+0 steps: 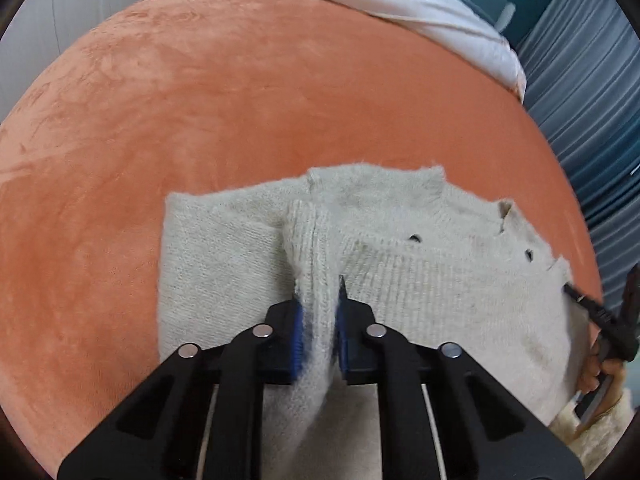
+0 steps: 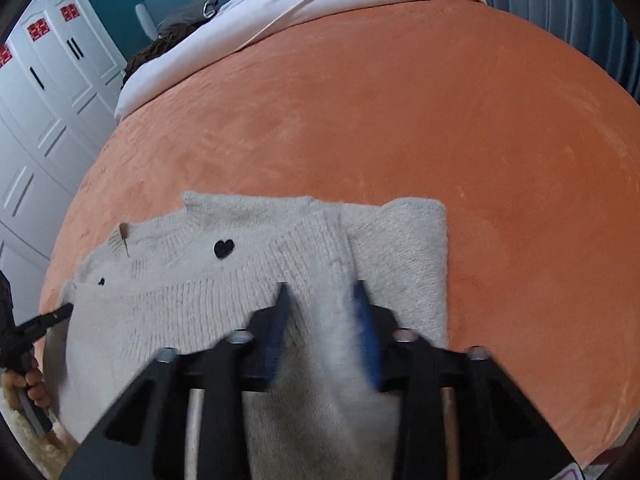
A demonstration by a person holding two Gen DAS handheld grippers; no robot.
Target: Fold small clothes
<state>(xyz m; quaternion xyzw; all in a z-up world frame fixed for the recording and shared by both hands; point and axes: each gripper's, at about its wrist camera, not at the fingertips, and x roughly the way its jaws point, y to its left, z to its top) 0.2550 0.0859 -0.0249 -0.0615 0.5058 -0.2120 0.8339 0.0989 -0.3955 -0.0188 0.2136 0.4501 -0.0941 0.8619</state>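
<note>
Two claws engaged on one cream knit sweater [image 1: 420,280], lying on orange blanket [image 1: 240,100] over bed, collar end toward far side. Left claw [image 1: 320,300] clamped on a pinched ridge of knit, blue pads [image 1: 298,332] squeezing fabric from both sides. Right claw [image 2: 320,300] also down on sweater, a band of knit running up between blurred fingers; jaws look apart in that view, yet gap filled by cloth, so read as gripped on fabric rather than free. Black heart motif [image 2: 223,248] near collar, facing up. One side panel already laid inward on right wrist view, so likely mid-fold: side or sleeve flaps done in part, hem-to-collar fold probably in hand.

Next move, as judged: lift both grips together, keep level, carry near edge toward collar, lay flat, then release. Risk: soft fuzzy knit sags and bunches between grips; uneven lift skews the fold.

Containers: none in view, no basket or bin. White duvet [image 2: 280,8] bunched at far end of bed only.
</note>
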